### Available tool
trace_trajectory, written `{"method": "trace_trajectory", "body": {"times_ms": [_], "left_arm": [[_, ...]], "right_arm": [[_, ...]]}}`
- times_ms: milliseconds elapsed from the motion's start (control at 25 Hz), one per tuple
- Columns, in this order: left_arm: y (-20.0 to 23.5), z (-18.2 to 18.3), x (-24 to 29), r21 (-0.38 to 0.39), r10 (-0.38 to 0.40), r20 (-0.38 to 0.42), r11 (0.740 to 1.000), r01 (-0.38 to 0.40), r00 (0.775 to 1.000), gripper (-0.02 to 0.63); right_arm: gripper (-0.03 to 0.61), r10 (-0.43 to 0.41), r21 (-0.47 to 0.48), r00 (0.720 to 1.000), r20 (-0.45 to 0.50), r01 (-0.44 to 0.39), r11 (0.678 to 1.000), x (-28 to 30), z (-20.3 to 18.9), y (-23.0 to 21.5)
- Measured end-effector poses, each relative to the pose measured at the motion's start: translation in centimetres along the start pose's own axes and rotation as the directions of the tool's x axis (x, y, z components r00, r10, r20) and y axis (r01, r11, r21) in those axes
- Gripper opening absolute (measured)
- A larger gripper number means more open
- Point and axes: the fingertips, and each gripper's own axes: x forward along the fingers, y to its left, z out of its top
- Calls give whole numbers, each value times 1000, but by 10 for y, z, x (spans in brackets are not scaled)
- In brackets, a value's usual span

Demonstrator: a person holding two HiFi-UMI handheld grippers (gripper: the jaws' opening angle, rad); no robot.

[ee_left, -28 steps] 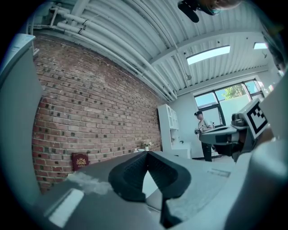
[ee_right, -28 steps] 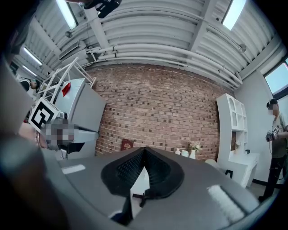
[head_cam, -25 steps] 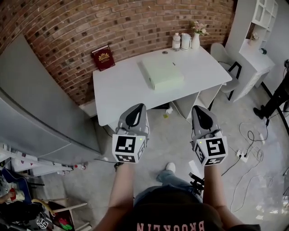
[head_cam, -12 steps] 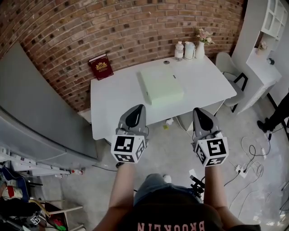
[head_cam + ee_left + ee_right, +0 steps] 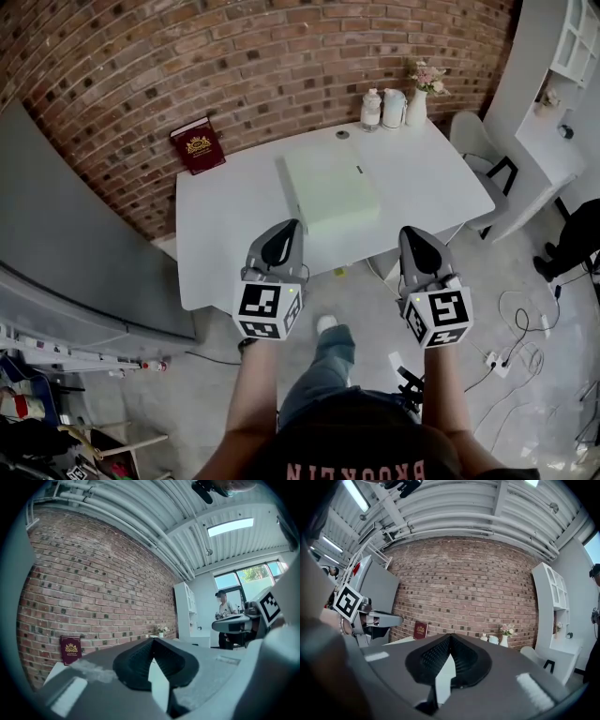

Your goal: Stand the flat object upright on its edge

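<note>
Head view shows the pale green flat box [image 5: 330, 190] lying flat on the white table [image 5: 230, 220], at frame centre. Below it, the left gripper [image 5: 285, 228] and the right gripper [image 5: 413, 234] have jaws closed together, holding nothing.

shirt [image 5: 356, 448]: "BROOKLYN" was read, upside down and cut by the frame's edge.
red book [image 5: 198, 146]: gold lettering was seen, too small to be read.
</note>
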Motion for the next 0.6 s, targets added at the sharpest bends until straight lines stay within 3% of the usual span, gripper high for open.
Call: {"method": "trace_trajectory", "body": {"times_ms": [600], "left_arm": [[90, -28, 132, -105, 32, -26, 994, -34, 999, -6]], "right_arm": [[-3, 50, 3, 997, -54, -50, 999, 166, -16, -51]]}}
